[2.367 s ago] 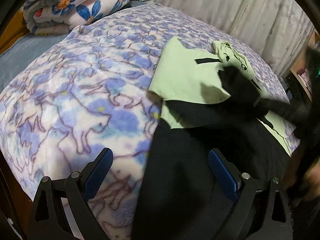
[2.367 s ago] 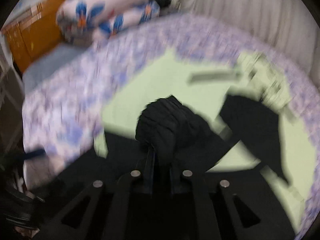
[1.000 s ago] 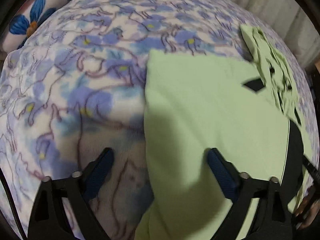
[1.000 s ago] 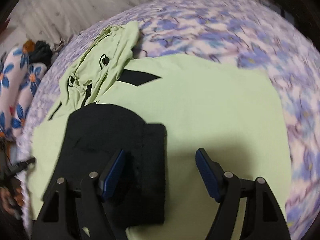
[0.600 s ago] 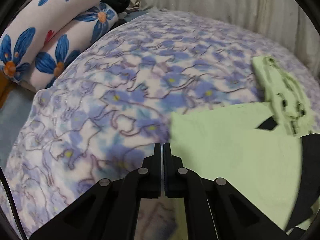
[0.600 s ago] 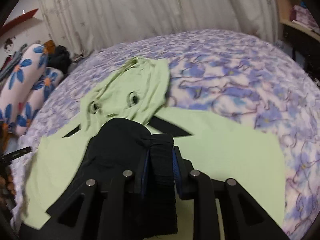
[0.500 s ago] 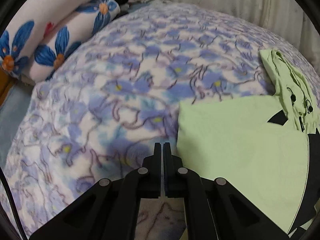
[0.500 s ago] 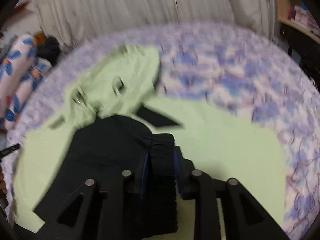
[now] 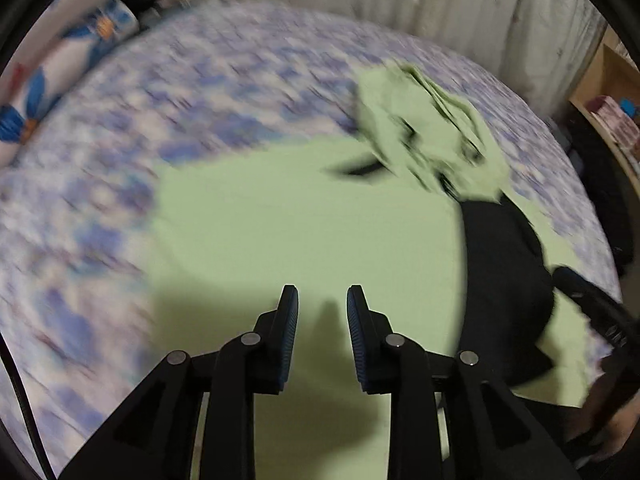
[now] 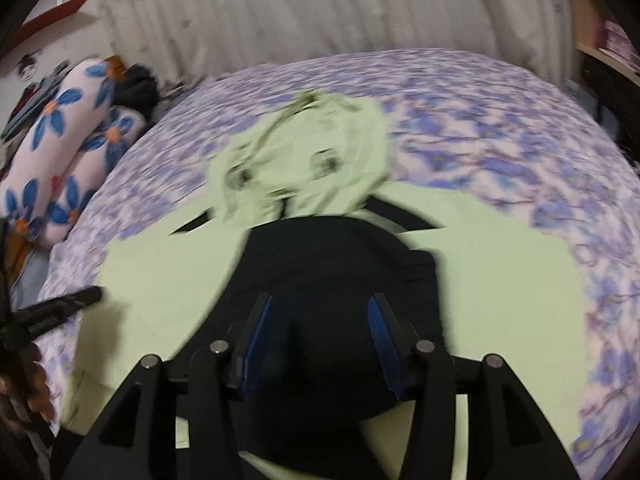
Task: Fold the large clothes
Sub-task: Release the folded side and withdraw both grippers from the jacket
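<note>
A pale green hooded jacket (image 10: 500,264) lay spread flat on a bed covered by a purple-and-blue flowered bedspread (image 10: 480,120), its hood (image 10: 304,164) bunched at the far end toward a pale curtain (image 10: 320,12). A black sleeve (image 10: 336,264) lay folded across the green body of the garment, running from just below the hood toward the near edge. The left claw (image 9: 322,300) hung above the bare green cloth, its blue-padded jaws a narrow gap apart after having just been opening, with nothing between them and only their shadow on the fabric beneath. In that view the black sleeve (image 9: 504,280) lay off to the right, and the tip of the other tool (image 9: 580,288) reached in over it from the right edge. The right claw (image 10: 320,312) was poised over the black sleeve with its jaws parted wider, also having just been opening; the dark cloth showed between and below the pads, but they were not pressed on it. Rolled flowered bedding (image 10: 60,148) lay at the left side of the bed, and a wooden shelf (image 9: 608,92) stood beyond its right side. Both views were smeared by motion, so fine details of the hood could not be made out.
</note>
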Demonstrator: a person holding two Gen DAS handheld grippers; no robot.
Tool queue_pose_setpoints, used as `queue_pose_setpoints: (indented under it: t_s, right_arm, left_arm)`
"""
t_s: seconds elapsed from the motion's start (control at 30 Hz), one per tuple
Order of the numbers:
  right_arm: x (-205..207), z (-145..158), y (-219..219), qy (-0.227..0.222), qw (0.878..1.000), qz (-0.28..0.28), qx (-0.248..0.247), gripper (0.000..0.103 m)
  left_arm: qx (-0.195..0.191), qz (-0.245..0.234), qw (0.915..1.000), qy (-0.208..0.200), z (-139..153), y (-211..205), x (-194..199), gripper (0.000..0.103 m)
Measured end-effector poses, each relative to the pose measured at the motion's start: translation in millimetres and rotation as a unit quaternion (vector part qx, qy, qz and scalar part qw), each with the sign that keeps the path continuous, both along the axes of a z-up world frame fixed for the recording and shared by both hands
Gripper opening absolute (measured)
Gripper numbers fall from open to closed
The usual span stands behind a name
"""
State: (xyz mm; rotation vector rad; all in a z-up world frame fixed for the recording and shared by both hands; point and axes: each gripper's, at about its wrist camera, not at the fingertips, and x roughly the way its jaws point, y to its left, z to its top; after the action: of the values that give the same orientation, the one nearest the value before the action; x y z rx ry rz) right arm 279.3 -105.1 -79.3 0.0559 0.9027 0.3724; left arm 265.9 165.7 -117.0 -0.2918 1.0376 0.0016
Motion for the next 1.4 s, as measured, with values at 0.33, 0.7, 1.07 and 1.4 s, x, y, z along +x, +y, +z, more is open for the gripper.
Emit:
queue_pose_setpoints:
  t_s: [0.33, 0.7, 1.07, 1.4]
  right_arm:
    - [9.3, -45.2, -0.5, 0.026, 0.996, -0.017, -0.078, 0.049]
    - [-4.8, -34.2, -69.4, 0.036, 0.996, -0.077, -0.036, 0.045]
    - [-73.3, 3.0, -71.7, 0.020, 0.998, -0.061, -0.004, 0.045]
    - [-153.0, 56.8, -79.7, -0.029, 0.998, -0.049, 0.005, 0.060]
  left_arm:
    - [0.099, 0.042, 0.9940, -0.019, -42.5, -10.8, -11.2, 0.032]
    - [0.094, 0.054, 0.9940, -0.016, -38.8, 35.3, -24.1, 0.037]
    - [0.076, 0.056, 0.9950, -0.032, 8.3, 24.1, -88.0, 0.068]
    - [0.088, 0.066, 0.9930, -0.044, 49.9, 22.0, -172.1, 0.068]
